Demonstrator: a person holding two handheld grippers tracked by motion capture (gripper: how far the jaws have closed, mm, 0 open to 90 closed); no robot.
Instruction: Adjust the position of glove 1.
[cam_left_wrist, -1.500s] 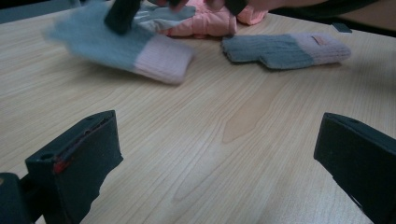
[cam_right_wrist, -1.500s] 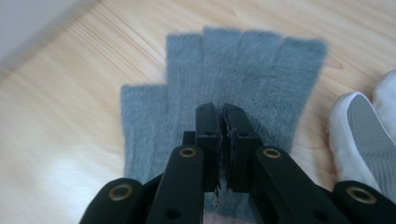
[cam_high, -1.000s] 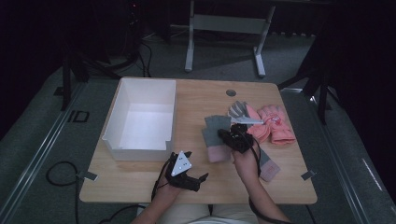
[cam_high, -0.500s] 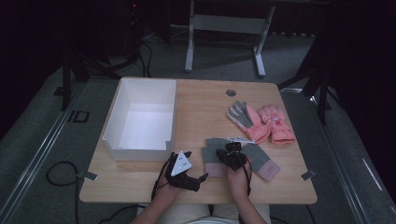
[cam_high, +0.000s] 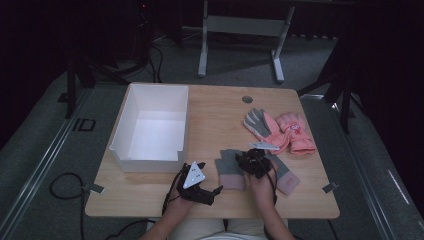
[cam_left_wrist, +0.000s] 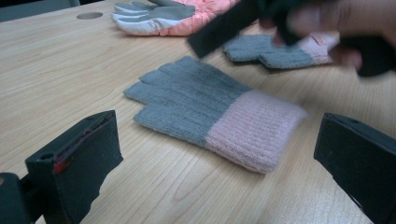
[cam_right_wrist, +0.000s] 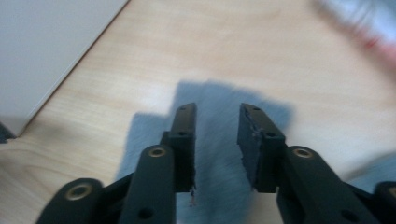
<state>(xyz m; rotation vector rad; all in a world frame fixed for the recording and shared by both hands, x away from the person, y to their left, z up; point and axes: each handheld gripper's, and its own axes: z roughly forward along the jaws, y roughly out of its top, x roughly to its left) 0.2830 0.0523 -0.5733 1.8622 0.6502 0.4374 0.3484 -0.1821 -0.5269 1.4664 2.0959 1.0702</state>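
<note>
Right claw hangs parted over the knit glove on the desk, right of the bin. Left claw gapes before that glove. Right claw: just opening, gripping nothing. Both knit gloves lie flat; binning seems undone.

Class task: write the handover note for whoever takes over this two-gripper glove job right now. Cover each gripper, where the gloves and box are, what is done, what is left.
Left gripper: open, resting on the near table edge, holding nothing.
Right gripper: jaws have just been opening, now parted above the near knit glove, not pressing on it.
Things: that grey-and-pink glove lies flat near the front edge; the second knit glove lies to its right. The padded pink gloves lie farther back on the right. The white box on the left holds nothing.
Done: near knit glove set down flat.
Left: probably pairing the gloves and boxing them; no glove is in the box yet.
</note>
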